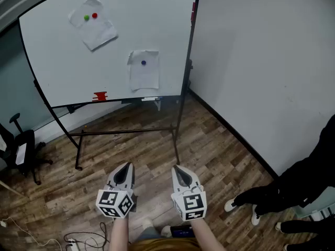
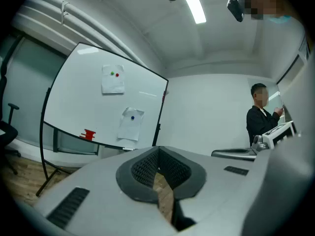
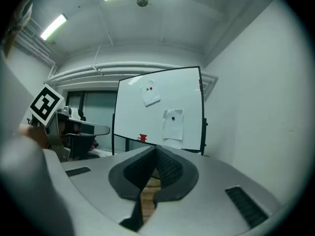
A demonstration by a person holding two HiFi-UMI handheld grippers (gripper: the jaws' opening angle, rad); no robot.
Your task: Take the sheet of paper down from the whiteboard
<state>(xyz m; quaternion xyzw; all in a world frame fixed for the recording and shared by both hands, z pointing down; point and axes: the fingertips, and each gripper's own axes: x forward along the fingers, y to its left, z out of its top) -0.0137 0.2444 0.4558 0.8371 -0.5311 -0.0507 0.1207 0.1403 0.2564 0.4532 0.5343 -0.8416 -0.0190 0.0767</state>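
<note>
A: Head view: sheet of paper (image 1: 143, 69), blue-pinned, upper centre on whiteboard (image 1: 57, 56), well apart from left gripper (image 1: 124, 167) and right gripper (image 1: 180, 170) below; both closed, empty.
B: Left gripper view alone shows a person (image 2: 261, 119) from the waist up, at right.

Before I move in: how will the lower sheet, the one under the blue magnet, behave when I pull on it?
The lower sheet looks thin and creased, so it is probably floppy and very light. Only one blue magnet pins it near the top, so it may slide out or pivot. A hard tug could tear it.
</note>
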